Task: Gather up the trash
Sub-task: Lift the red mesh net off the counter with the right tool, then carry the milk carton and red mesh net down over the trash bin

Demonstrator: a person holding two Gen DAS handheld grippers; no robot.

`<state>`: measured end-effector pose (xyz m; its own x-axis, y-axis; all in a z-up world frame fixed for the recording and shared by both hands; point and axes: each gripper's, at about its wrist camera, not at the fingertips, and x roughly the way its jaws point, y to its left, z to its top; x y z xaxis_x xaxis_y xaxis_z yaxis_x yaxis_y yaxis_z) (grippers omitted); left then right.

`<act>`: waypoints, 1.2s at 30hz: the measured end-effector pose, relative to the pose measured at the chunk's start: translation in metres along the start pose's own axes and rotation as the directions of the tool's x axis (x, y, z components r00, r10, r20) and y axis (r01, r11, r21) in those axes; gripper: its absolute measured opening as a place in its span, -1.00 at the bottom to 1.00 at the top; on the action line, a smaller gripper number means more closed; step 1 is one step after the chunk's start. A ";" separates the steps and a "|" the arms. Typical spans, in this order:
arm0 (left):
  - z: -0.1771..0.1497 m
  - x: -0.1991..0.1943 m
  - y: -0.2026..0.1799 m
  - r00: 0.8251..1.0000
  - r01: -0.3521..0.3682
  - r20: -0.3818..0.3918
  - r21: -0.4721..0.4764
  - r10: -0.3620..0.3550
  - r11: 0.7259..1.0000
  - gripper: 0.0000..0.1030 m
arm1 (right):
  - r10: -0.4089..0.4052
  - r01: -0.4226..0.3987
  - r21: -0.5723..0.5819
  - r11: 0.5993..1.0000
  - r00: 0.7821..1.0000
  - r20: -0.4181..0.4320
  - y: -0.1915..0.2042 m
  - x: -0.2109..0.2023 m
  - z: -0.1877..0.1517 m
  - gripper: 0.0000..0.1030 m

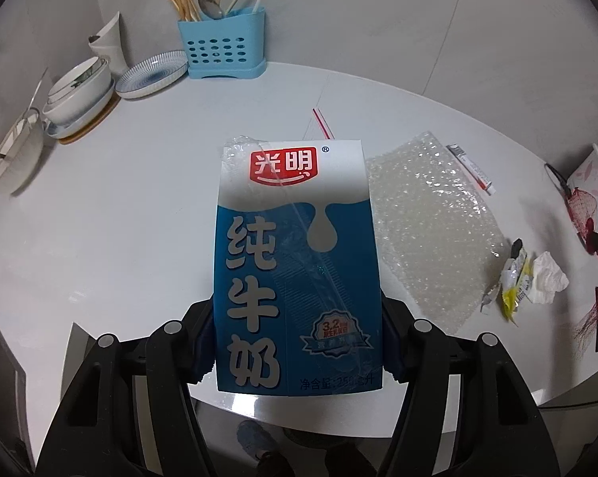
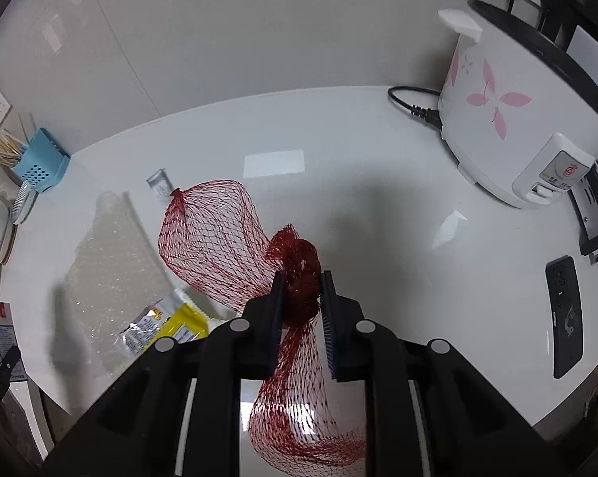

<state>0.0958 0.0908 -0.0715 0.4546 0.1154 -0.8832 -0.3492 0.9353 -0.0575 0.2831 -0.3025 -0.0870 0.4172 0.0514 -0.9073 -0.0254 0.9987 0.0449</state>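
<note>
My left gripper (image 1: 297,342) is shut on a blue and white milk carton (image 1: 295,262) and holds it upright above the white table's front edge. My right gripper (image 2: 302,294) is shut on a bunched red mesh net bag (image 2: 215,234), which hangs both ahead of and below the jaws. It also shows in the left wrist view (image 1: 589,230) at the far right. On the table lie a sheet of bubble wrap (image 1: 434,222), a yellow snack wrapper (image 2: 167,322), a crumpled white tissue (image 1: 549,278) and a small tube (image 1: 471,169).
A blue cutlery holder (image 1: 223,43) and stacked bowls and plates (image 1: 80,91) stand at the back left. A white rice cooker (image 2: 513,119) with its cord stands at the back right. A black phone (image 2: 565,314) lies near the right edge of the table (image 1: 140,183).
</note>
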 end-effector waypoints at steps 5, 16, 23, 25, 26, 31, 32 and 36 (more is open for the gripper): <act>-0.010 -0.025 -0.014 0.998 0.042 0.044 0.032 -0.043 0.999 0.21 | 0.040 -0.037 -0.034 0.999 0.995 0.089 0.018 -0.045 -0.020 -0.68; -0.064 -0.073 -0.040 0.989 0.112 0.083 0.093 -0.120 0.989 0.21 | 0.145 -0.124 -0.135 0.983 0.977 0.156 0.059 -0.107 -0.104 -0.68; -0.112 -0.084 -0.044 0.988 0.135 0.062 0.116 -0.143 0.984 0.21 | 0.182 -0.157 -0.170 0.973 0.973 0.143 0.068 -0.115 -0.170 -0.68; -0.125 -0.085 -0.042 0.986 0.145 0.062 0.126 -0.154 0.981 0.21 | 0.177 -0.151 -0.182 0.972 0.975 0.134 0.071 -0.114 -0.188 -0.68; -0.132 -0.085 -0.041 0.987 0.141 0.060 0.130 -0.150 0.981 0.21 | 0.178 -0.153 -0.186 0.971 0.976 0.127 0.071 -0.113 -0.196 -0.68; -0.166 -0.086 -0.031 0.987 0.147 0.040 0.139 -0.154 0.979 0.21 | 0.208 -0.190 -0.191 0.963 0.975 0.078 0.075 -0.098 -0.240 -0.68; -0.173 -0.087 -0.029 0.987 0.150 0.038 0.141 -0.157 0.979 0.21 | 0.219 -0.203 -0.191 0.960 0.973 0.068 0.076 -0.094 -0.248 -0.68; -0.199 -0.083 -0.021 0.988 0.148 0.010 0.143 -0.151 0.979 0.21 | 0.231 -0.217 -0.217 0.952 0.972 0.045 0.080 -0.081 -0.275 -0.68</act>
<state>-0.0978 -0.0053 -0.0899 0.5101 -0.0242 -0.8598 -0.1572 0.9801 -0.1209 -0.0028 -0.2284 -0.1247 0.4408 0.2813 -0.8524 -0.3118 0.9385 0.1485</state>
